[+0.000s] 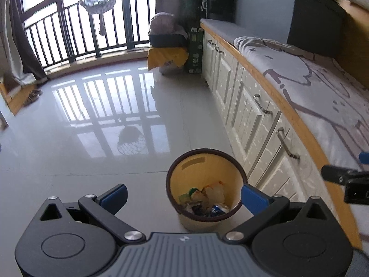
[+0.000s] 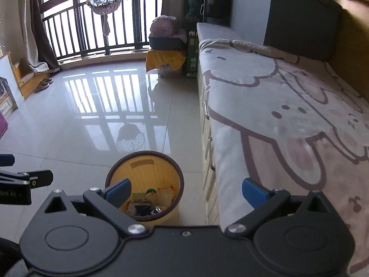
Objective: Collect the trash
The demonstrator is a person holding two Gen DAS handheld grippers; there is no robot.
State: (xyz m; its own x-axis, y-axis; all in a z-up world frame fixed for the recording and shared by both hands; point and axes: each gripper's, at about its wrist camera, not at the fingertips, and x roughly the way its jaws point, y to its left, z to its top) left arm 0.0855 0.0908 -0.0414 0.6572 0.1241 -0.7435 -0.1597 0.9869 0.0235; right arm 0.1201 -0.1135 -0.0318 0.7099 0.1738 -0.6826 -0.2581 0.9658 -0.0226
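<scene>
One round yellow plastic waste bin with a dark brown rim (image 1: 205,185) is seen standing on the glossy pale tiled floor (image 1: 92,127), just beside the white cabinet fronts with metal handles (image 1: 260,120). A small heap of crumpled wrappers and scraps (image 1: 205,198) is already lying at the bottom, so the collecting looks mostly done, though that's only a guess. The pieces can't really be counted, they're too jumbled.

Two grippers are in play. The left gripper (image 1: 183,195) is held above the bin with its blue-padded jaws spread wide and nothing between them. The right gripper (image 2: 185,194) is also held wide apart and empty, partly over the bin and partly over the edge of the grey cartoon-print bed cover (image 2: 276,106).

What could go wrong: the bin looks light, so it could get knocked over by a low finger catching the rim, and the scraps would be spilled across the tiles. Loose trash elsewhere isn't visible, so something could simply be missed.
</scene>
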